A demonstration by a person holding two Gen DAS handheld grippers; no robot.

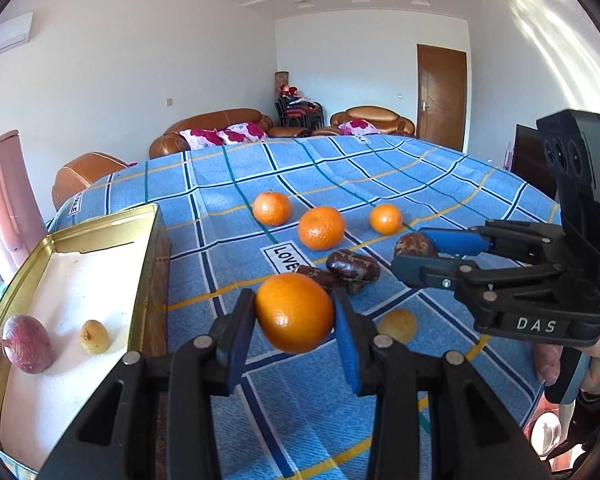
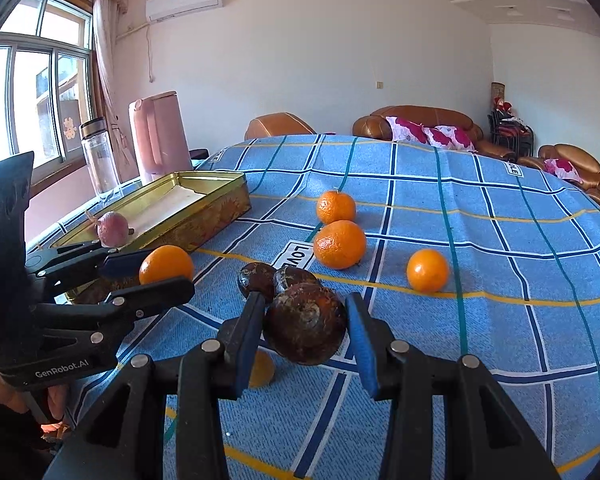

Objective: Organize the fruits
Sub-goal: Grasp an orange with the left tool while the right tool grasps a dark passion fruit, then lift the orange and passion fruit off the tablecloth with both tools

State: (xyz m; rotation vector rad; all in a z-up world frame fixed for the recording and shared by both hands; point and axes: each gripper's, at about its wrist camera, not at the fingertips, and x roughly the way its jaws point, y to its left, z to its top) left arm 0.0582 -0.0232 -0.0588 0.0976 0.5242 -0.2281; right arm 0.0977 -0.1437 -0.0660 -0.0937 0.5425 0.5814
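In the left wrist view, the left gripper (image 1: 294, 322) is clenched on an orange (image 1: 294, 312); both blue pads press its sides and the fruit hangs above the blue checked tablecloth (image 1: 440, 380). The gold tin (image 1: 156, 216) lies to the left of this gripper, just beside it, with its long axis running away from the camera. So the left hand is the nearer one to the tin, and I judge the coming move is a short carry to the left, over the near wall. Inside the tin are a reddish round fruit (image 1: 27, 344) and a small yellow fruit (image 1: 95, 336), apart from each other. The right gripper (image 1: 416, 254) comes in from the right, closed around a dark brown fruit (image 1: 414, 245).

In the right wrist view, the right gripper (image 2: 306, 330) grasps the brown fruit (image 2: 305, 324), lifted over the cloth. The tin (image 2: 220, 208) lies far to the left, beyond the left gripper (image 2: 166, 272) with its orange (image 2: 166, 264). Three oranges (image 2: 339, 244) and two more brown fruits (image 2: 257, 276) are still on the cloth, and a small yellow fruit (image 2: 262, 368) lies under the gripper.
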